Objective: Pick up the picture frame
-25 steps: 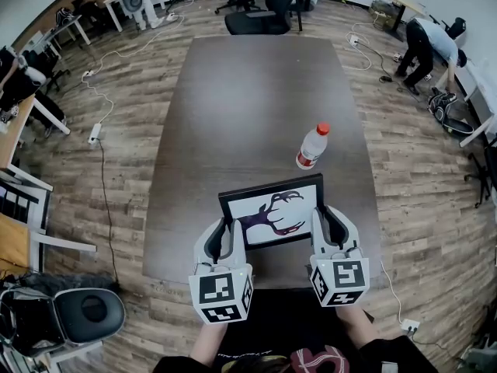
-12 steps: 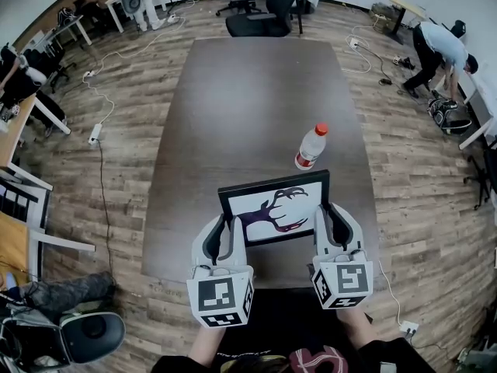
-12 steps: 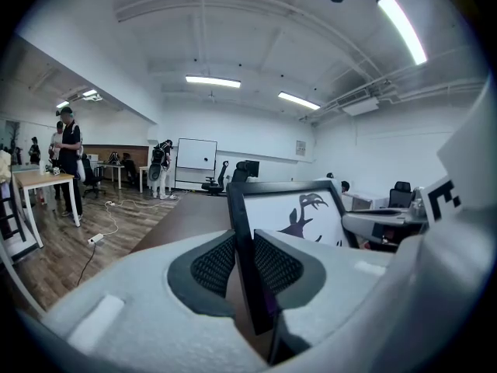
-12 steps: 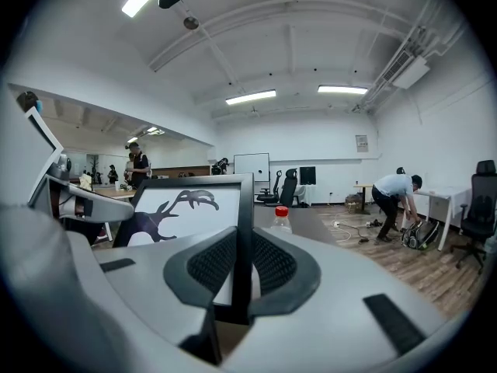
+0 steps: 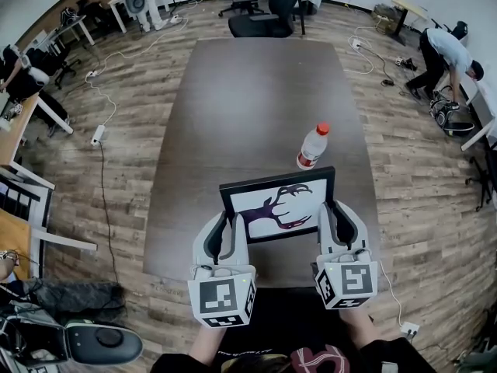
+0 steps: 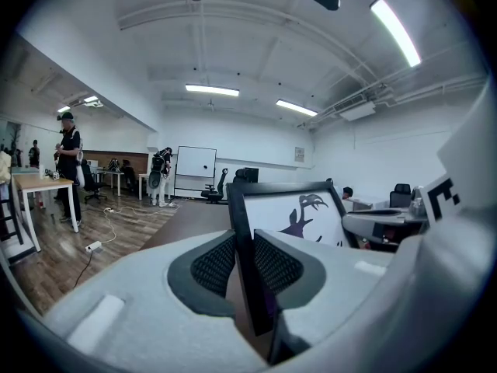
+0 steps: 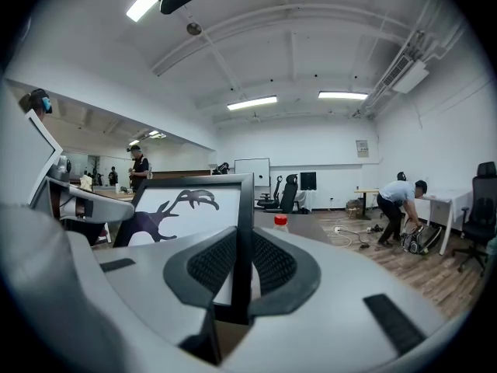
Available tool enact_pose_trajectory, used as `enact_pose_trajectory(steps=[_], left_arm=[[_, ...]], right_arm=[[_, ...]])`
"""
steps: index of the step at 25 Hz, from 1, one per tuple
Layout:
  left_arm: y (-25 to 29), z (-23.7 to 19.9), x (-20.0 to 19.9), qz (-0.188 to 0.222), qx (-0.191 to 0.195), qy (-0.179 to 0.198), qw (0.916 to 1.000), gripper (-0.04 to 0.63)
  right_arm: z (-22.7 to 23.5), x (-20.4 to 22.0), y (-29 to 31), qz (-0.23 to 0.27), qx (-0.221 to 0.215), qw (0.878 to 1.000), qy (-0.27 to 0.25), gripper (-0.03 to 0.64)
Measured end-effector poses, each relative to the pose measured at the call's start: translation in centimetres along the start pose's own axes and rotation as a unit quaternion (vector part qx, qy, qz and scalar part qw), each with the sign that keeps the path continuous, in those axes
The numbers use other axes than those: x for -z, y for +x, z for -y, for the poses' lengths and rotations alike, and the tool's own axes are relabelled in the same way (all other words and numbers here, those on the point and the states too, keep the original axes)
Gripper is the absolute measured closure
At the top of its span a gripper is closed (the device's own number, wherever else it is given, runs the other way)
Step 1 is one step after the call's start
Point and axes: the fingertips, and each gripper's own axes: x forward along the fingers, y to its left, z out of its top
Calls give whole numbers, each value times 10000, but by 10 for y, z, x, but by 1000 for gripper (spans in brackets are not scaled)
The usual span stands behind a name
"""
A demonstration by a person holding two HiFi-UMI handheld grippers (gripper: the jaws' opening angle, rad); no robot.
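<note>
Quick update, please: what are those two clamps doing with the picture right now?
Left gripper shut on picture frame, left edge; right gripper shut on right edge. Frame upright between them, over near end of table. Bottle stands beyond, clear.

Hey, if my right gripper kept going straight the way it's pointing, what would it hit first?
Most likely the clear plastic bottle with the red cap, standing almost dead ahead past the black picture frame that the right gripper holds; it might just slip beside it.
</note>
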Motion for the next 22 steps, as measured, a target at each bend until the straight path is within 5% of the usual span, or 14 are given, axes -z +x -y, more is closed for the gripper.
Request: enact_pose_trajectory(steps=[22], left_arm=[[4,-1,4,-27,-10,7,10000,514]], right_arm=[[1,6,2,-41,13,10000,22,548]])
